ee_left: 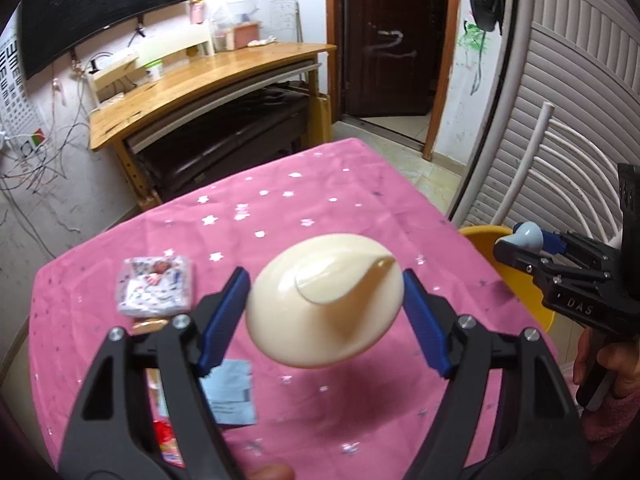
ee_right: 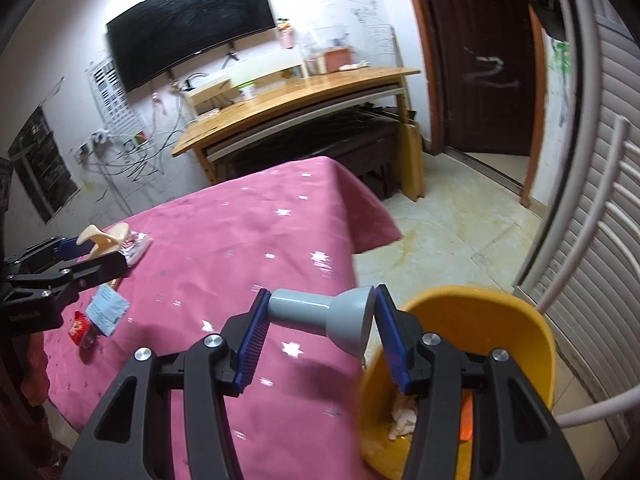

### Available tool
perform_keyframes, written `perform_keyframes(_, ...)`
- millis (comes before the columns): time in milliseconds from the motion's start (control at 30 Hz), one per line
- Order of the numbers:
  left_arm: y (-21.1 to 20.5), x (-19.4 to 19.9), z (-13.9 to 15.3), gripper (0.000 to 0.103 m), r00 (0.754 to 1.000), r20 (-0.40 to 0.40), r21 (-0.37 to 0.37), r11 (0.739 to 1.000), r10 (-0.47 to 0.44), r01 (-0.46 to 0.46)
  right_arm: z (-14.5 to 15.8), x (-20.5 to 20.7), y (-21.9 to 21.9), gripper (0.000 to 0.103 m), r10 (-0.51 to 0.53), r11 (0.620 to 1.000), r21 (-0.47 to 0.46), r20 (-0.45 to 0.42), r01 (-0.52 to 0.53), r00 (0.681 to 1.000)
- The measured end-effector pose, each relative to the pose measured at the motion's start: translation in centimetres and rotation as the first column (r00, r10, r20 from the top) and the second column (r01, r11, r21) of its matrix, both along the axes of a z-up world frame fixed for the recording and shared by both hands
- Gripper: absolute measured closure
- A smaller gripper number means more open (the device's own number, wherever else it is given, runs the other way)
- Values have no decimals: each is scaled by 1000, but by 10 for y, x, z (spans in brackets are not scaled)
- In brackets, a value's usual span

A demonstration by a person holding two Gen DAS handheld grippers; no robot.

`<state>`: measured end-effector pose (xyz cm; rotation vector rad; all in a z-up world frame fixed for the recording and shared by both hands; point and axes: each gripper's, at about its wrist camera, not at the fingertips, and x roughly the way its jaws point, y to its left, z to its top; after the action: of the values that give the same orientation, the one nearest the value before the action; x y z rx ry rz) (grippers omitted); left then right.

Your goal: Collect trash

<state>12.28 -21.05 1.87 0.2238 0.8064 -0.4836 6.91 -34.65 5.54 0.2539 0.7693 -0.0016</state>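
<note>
Left view: left gripper clamps a cream cap mid-frame above the pink cloth. Only the right view shows inside the yellow bin, lower right; right gripper grips one grey funnel-shaped piece. Three wrappers lie at left.

Two grippers, left and right; one cream hook; one grey funnel-shaped piece; one yellow bin; three packets lie visible on the tabletop.

Wooden desk below wall screen (dark door beside).
</note>
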Motion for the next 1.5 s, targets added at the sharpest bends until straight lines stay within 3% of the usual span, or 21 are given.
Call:
perform_keyframes(267, -43, -9, -3, 30, 997, -21, -4, 997, -73, 73, -15, -25, -45, 57, -104, 994, 14, -16, 104, 994)
perform_keyframes(767, -127, -35, -10, 30, 978, -45, 15, 978, -206, 206, -53, -46, -104, 56, -208, 976, 56, -75, 212, 975)
perform_keyframes(1100, -177, -33, -27, 30, 956, -124, 8, 963, -266, 269, -78, -51, -128, 55, -264, 958, 77, -142, 277, 954)
perform_keyframes(1400, -211, -32, -39, 29, 936, -191, 8, 953, -295, 302, -77, -61, -144, 55, -311, 941, 97, -129, 324, 942)
perform_keyframes(1500, -216, -33, -42, 17, 938, -193, 14, 955, -289, 297, -77, -64, -148, 55, -323, 937, 100, -125, 335, 938)
